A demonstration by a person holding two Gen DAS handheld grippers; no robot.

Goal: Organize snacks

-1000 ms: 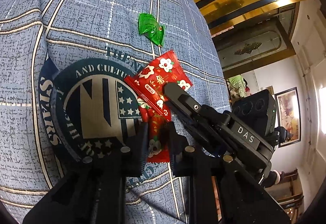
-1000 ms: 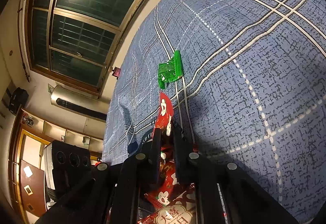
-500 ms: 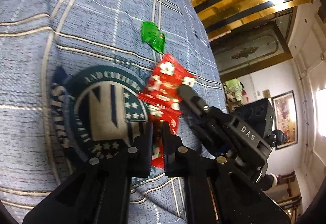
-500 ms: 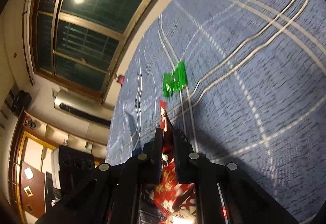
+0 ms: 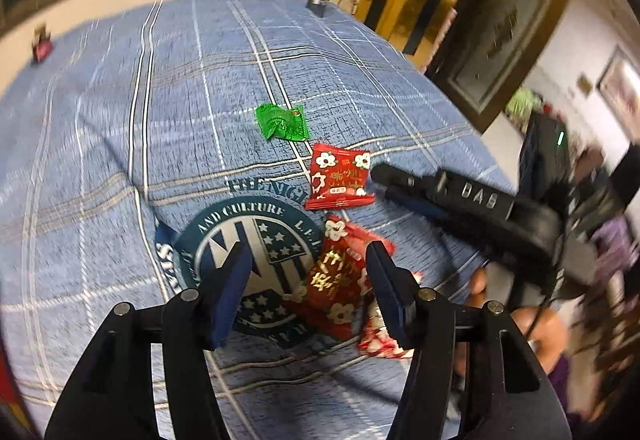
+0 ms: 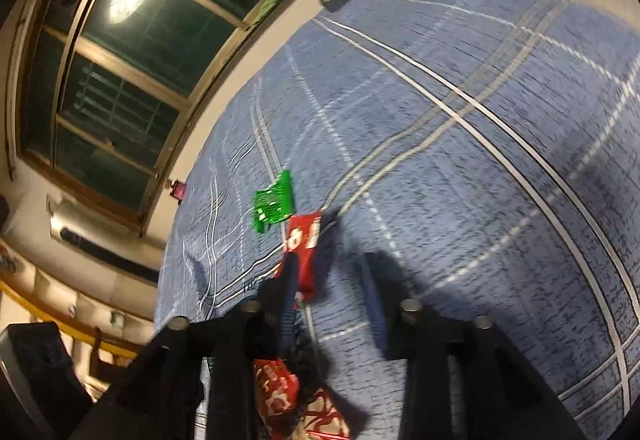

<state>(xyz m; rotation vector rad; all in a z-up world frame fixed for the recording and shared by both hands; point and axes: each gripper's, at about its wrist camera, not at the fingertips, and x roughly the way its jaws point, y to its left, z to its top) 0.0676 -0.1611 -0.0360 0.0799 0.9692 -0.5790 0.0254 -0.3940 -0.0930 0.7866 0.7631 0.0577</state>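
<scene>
The blue checked cloth (image 5: 120, 159) lies bare to the left and far side, open for passing. Near its middle a green packet (image 5: 283, 122) and red packets (image 5: 339, 181) lie close together, with the right gripper (image 5: 376, 179) just beside them.

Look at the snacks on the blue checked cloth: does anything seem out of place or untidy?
Yes. The red packets nearest the left tool lie in a loose overlapping heap, another red packet sits apart at a slant, and the lone green packet looks crumpled, not flat. Nothing appears spilled or torn.
</scene>
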